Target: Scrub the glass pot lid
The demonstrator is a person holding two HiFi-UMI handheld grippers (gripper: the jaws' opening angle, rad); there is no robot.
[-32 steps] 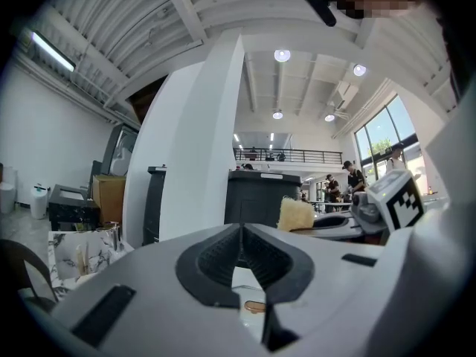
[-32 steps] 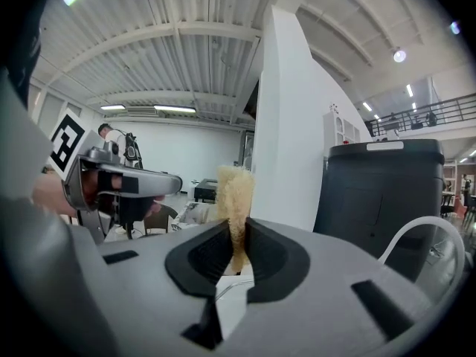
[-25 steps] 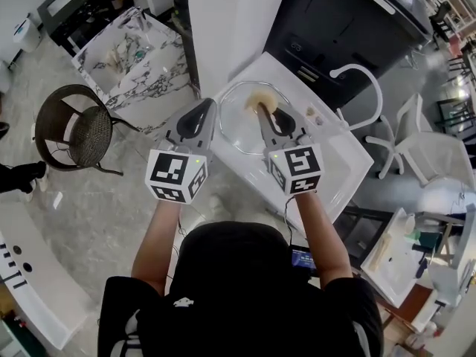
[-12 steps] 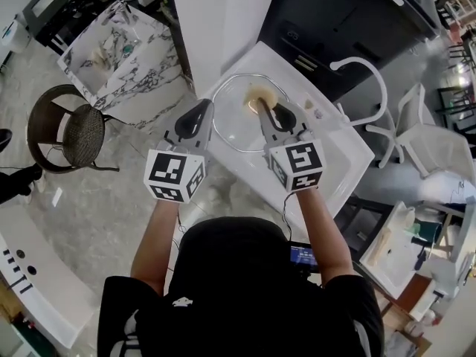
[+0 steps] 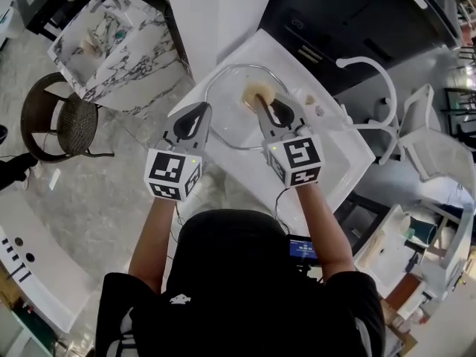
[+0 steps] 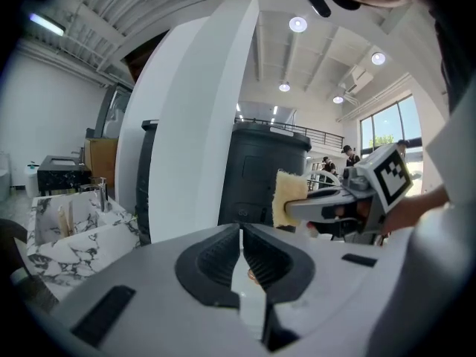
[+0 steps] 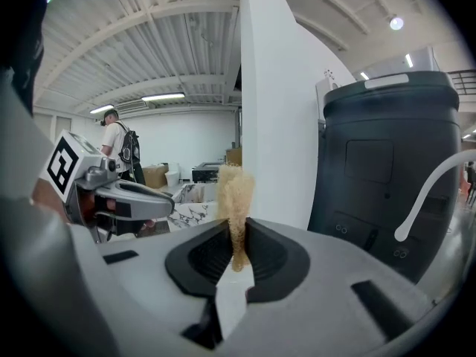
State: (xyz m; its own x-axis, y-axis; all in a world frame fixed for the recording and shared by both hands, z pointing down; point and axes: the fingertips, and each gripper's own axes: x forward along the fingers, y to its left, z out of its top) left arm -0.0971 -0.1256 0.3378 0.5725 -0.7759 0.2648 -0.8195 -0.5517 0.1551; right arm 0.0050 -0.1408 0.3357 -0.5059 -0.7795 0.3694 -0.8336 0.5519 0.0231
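The left tongs point(image 5: 201, 111) were shown fully closed, their tip set at the left rim of the round clear glass pot lid point(image 5: 229, 121). The lid was seen over the white bench point(image 5: 331, 162), in the middle of the head view. Whether the rim was pinched or merely touched could not be made out, since the glass was almost invisible in the left gripper view.

To the right, the right tongs point(image 5: 262, 104) were clamped on a pale yellow sponge point(image 5: 256, 91), held at the lid's far part. It was judged that the lid could slip or swing aside if scrubbing pressure were met by a weak hold on the rim. No knob could be made out, and the contact between sponge and glass was hidden.
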